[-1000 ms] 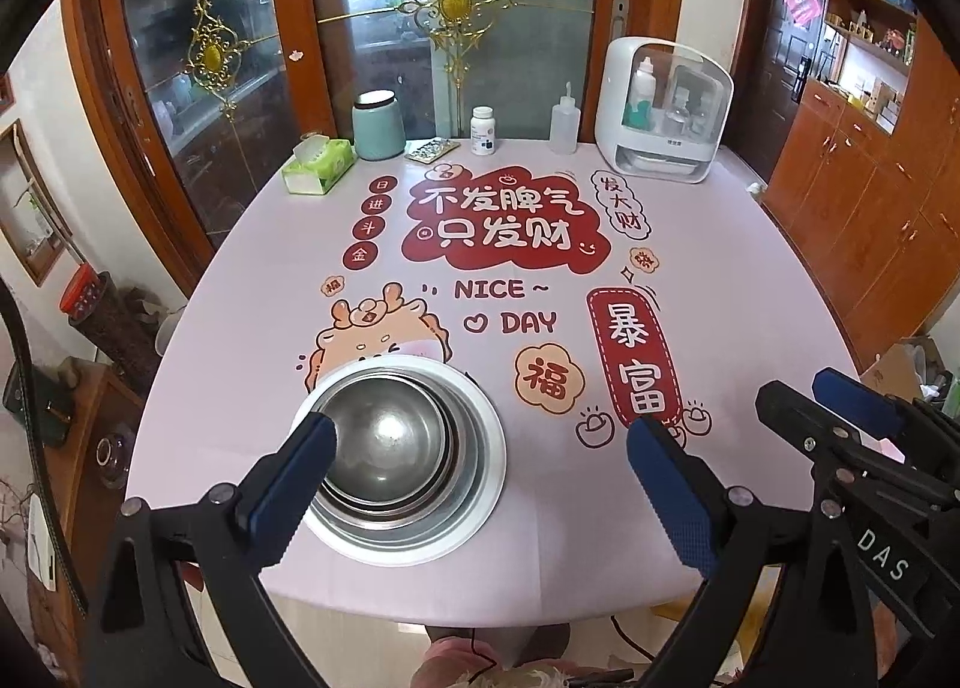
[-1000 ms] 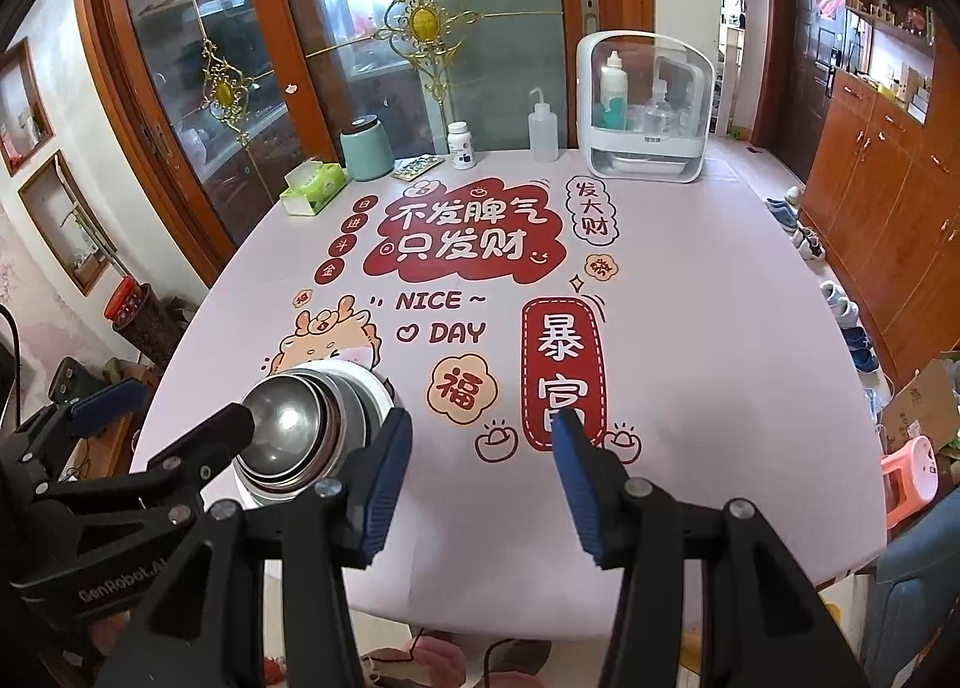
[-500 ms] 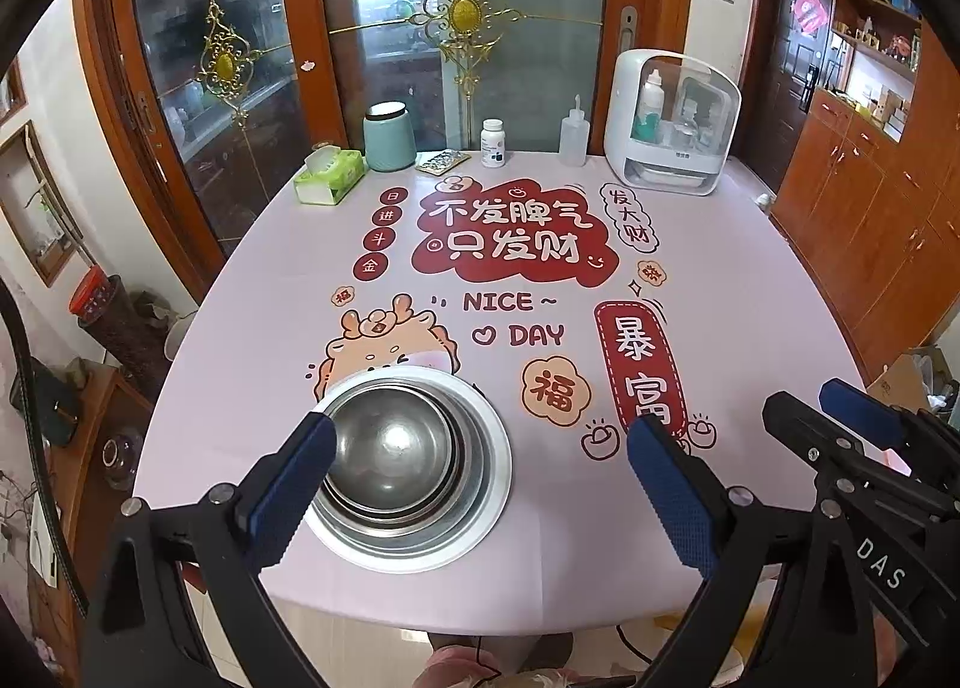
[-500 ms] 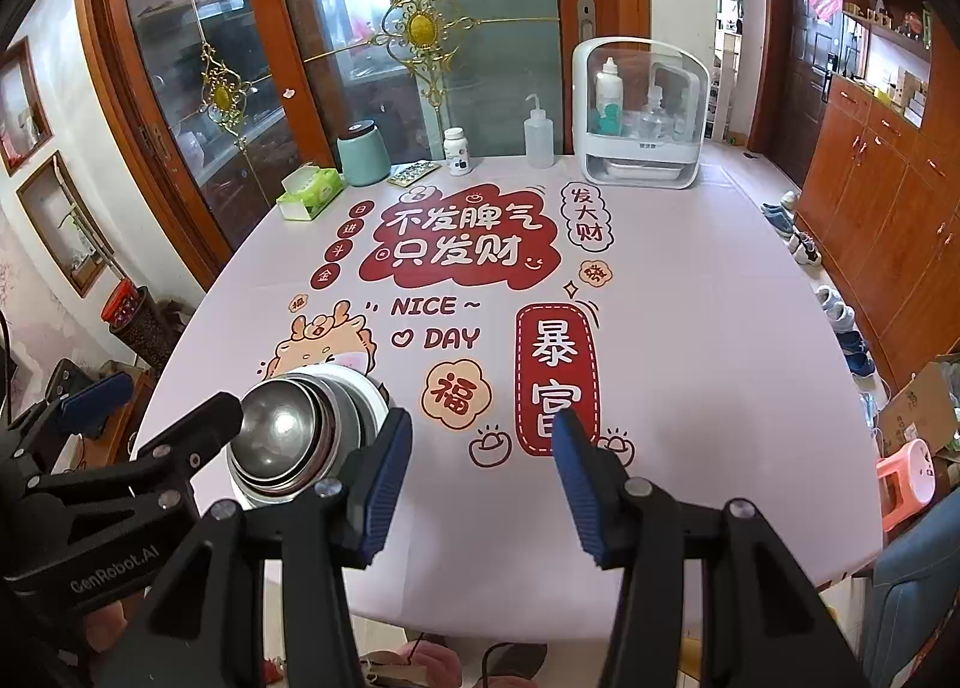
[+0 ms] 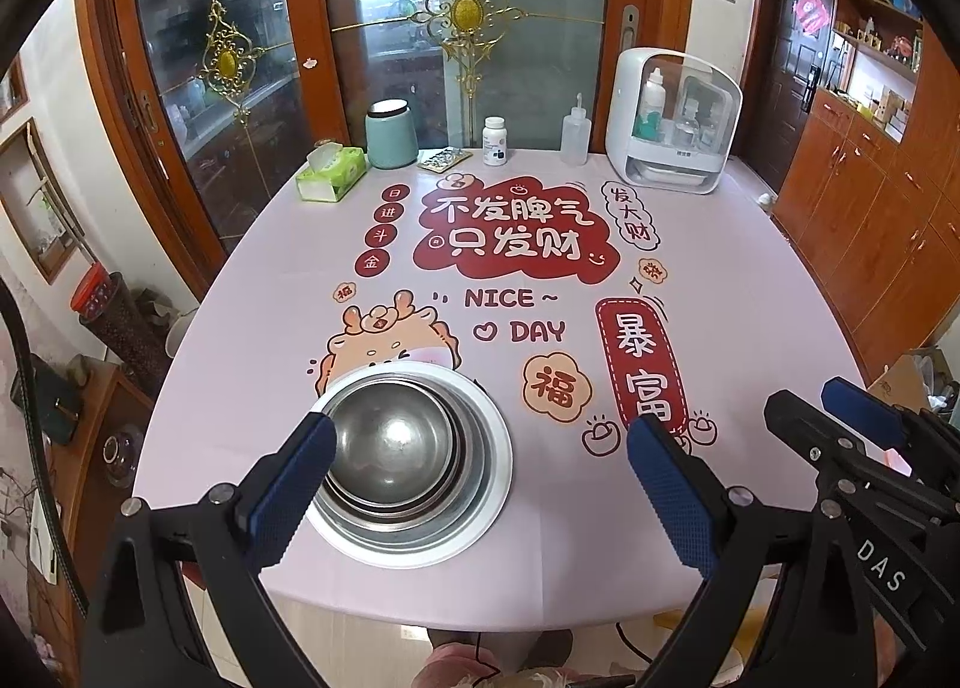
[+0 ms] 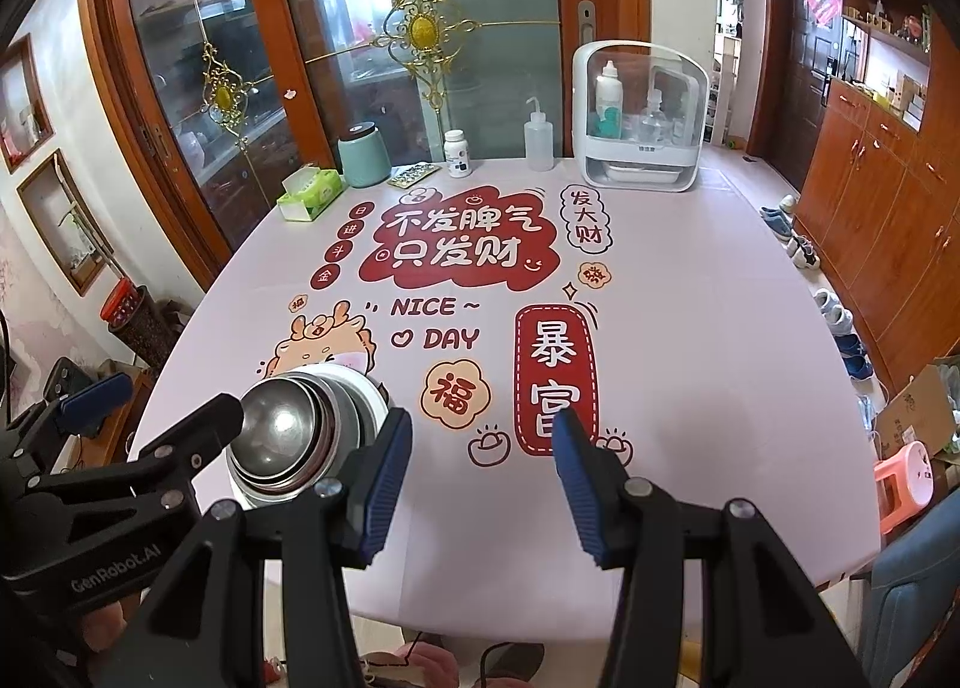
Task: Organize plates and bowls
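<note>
A stack of steel bowls (image 5: 393, 448) sits nested on a white plate (image 5: 486, 484) at the near left of the pink printed table (image 5: 750, 292). The stack also shows in the right wrist view (image 6: 282, 436), with the plate rim (image 6: 369, 394) behind it. My left gripper (image 5: 480, 490) is open and empty, raised above the table's near edge, its left finger over the bowls' left rim. My right gripper (image 6: 480, 484) is open and empty, to the right of the stack. Each gripper shows at the edge of the other's view.
At the table's far edge stand a green tissue box (image 5: 331, 176), a teal canister (image 5: 391, 134), a pill bottle (image 5: 494, 141), a squeeze bottle (image 5: 575, 138) and a white storage case (image 5: 672, 120). Glass doors lie behind, wooden cabinets at right, a pink stool (image 6: 906, 478) on the floor.
Both grippers have drawn back and up from the table, so the table looks smaller and farther. The bowls and plate have not moved. Both stay open.
</note>
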Demonstrator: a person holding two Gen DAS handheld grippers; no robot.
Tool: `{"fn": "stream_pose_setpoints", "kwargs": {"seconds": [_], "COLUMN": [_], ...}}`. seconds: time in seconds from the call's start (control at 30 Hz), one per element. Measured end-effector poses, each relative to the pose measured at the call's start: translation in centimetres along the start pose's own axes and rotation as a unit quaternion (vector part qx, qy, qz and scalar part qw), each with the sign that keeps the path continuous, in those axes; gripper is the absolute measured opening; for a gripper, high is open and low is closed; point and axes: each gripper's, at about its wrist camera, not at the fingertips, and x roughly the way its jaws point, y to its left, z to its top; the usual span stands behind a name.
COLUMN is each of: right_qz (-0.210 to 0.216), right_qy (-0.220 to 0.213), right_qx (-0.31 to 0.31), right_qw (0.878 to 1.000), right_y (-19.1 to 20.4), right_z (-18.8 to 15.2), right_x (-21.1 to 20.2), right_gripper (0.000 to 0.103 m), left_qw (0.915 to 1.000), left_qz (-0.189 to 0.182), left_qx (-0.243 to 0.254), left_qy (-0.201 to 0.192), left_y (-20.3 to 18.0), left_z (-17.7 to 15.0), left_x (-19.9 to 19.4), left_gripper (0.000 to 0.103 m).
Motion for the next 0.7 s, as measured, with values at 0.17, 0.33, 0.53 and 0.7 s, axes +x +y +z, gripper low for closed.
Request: {"fn": "stream_pose_setpoints", "kwargs": {"seconds": [0.17, 0.33, 0.53, 0.7], "right_qz": [-0.001, -0.001, -0.003, -0.004], "right_qy": [0.002, 0.001, 0.001, -0.001], "right_qx": [0.001, 0.001, 0.001, 0.001], "right_qw": [1.000, 1.000, 1.000, 1.000], "right_y": [-0.04, -0.05, -0.02, -0.08], "right_z": [-0.25, -0.29, -0.32, -0.31], "right_x": [-0.07, -0.04, -0.05, 0.01], "right_gripper": [0.049, 0.049, 0.049, 0.049], "left_qw": [1.0000, 1.0000, 1.0000, 1.0000], "left_qz": [0.001, 0.002, 0.001, 0.000], "left_qx": [-0.001, -0.002, -0.001, 0.001], "left_qy": [0.000, 0.001, 0.002, 0.002], "left_y": [-0.04, -0.03, -0.05, -0.03], "left_z": [-0.01, -0.14, -0.38, -0.48], "left_x": [0.01, -0.03, -0.03, 0.16], "left_gripper": [0.097, 0.097, 0.097, 0.097]}}
